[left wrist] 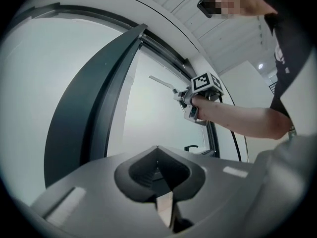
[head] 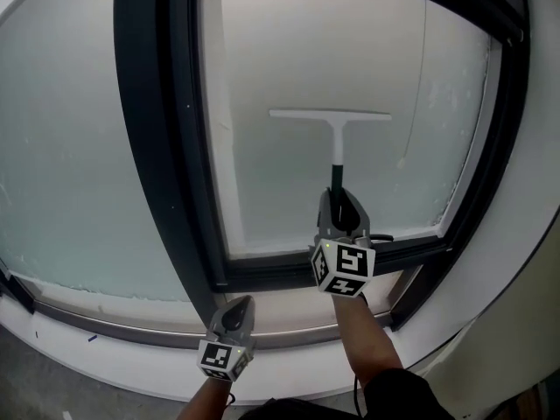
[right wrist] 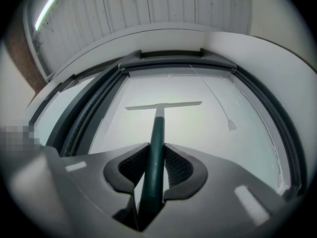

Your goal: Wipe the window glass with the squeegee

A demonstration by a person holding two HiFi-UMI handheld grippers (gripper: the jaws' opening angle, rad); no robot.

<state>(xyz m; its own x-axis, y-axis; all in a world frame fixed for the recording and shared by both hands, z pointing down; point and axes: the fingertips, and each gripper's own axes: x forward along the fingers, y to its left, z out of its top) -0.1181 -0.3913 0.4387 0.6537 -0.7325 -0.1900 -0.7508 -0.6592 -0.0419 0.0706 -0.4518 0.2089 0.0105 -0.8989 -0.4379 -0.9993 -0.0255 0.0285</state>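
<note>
WINDOW JOB, MID-PANE: The frosted window glass (head: 350,68) filled the view ahead of both my tongs, boxed in by a dark frame (head: 166,147) whose thick upright stood ahead and to the left of my working hand. The squeegee (head: 331,115) stood straight out from the right gripper (right wrist: 156,167). Its pale blade lay level across the pane at the far end and appeared to rest against the glass. The jaws were clamped from both sides on the dark green handle (right wrist: 157,133), low on its length. The left gripper (left wrist: 161,170) hung lower and to the left of the right one, over the white sill (head: 140,322), with its jaws pressed together on nothing. A thin line (right wrist: 218,103) ending in a small tab ran down the glass just right of the blade.

In my judgement the risk lay in that low hold. Pressure on the blade so far from the pads could twist the handle between them, lifting one corner and leaving streaks. A stroke drifting right could also catch the line, and one drifting left could knock the frame.
</note>
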